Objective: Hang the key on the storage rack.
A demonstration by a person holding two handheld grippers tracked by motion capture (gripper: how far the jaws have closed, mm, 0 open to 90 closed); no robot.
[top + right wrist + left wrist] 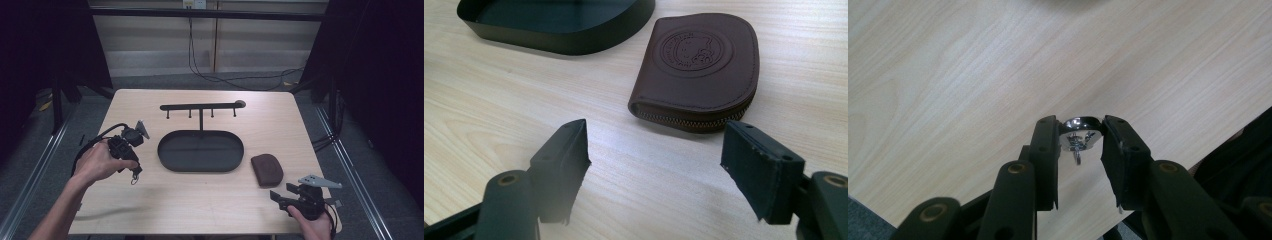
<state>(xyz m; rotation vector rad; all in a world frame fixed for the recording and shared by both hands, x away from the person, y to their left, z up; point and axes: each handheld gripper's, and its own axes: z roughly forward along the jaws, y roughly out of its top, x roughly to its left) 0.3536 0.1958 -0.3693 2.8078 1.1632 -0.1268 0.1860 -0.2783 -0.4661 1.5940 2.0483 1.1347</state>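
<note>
Between the pads of the left hand-held gripper [1080, 135] sits a small shiny metal ring [1079, 137] with a little clasp hanging from it; the jaws are clamped on it from both sides, above the bare table [973, 75]. From the high view, this left hand-held gripper [134, 172] is at the table's left side, just left of the black oval tray [201, 151], the ring dangling below it. Behind the tray stands a black rack [201, 106] with four pegs. Right of the tray lies a brown zip pouch [267, 169]. The right hand-held gripper [656, 160] rests near the pouch [699, 65], its jaws wide apart and empty.
</note>
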